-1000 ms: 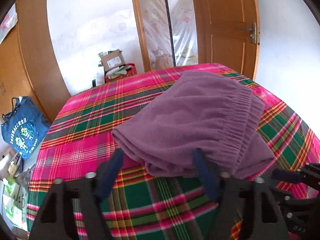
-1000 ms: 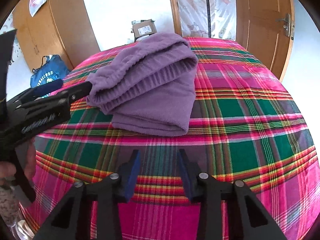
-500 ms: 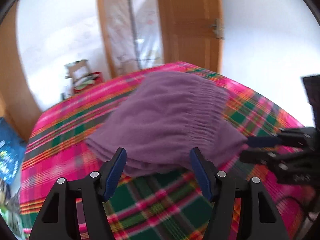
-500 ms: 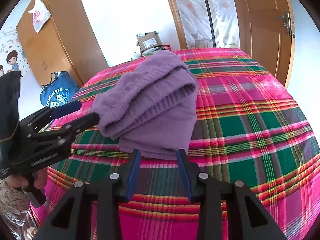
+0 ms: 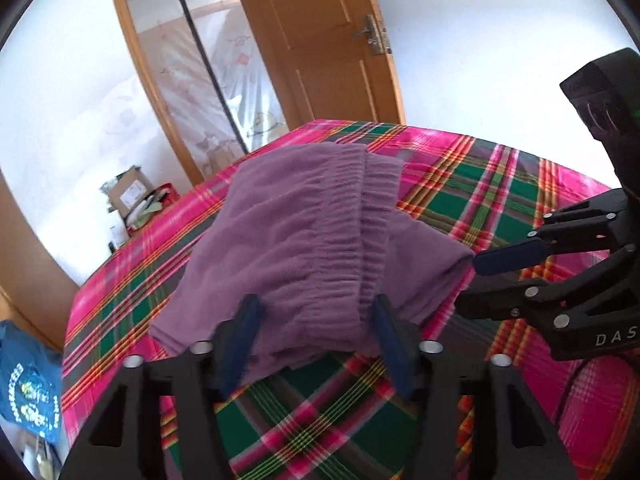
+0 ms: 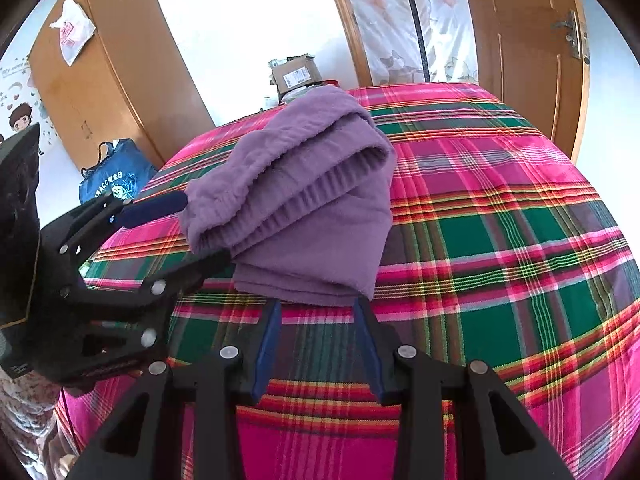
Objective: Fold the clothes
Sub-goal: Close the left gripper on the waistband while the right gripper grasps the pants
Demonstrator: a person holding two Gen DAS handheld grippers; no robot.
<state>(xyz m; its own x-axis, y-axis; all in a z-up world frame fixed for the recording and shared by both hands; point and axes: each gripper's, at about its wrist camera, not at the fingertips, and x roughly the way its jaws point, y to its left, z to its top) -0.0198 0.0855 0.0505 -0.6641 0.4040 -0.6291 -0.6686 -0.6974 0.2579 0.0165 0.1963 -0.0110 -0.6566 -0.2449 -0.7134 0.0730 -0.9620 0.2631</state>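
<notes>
A folded purple garment (image 5: 304, 240) with a ribbed elastic waistband lies on the plaid bedspread (image 5: 480, 200); it also shows in the right wrist view (image 6: 304, 208). My left gripper (image 5: 316, 312) is open, its blue-padded fingers straddling the garment's near edge. It also shows in the right wrist view (image 6: 200, 236) with one finger above and one below the folded stack's left end. My right gripper (image 6: 318, 308) is open at the garment's near bottom edge, and it shows in the left wrist view (image 5: 476, 280) beside the garment's right corner.
The bed's pink, green and red plaid cover (image 6: 500, 240) fills the foreground. A wooden door (image 5: 320, 40) and a curtained doorway stand behind. A cardboard box (image 6: 296, 74) sits past the bed. A blue bag (image 6: 116, 178) leans by a wooden wardrobe (image 6: 112, 80).
Both grippers have moved in closer to the garment. The left one swung round to its end and now straddles the edge. The right one reached the bottom edge.
</notes>
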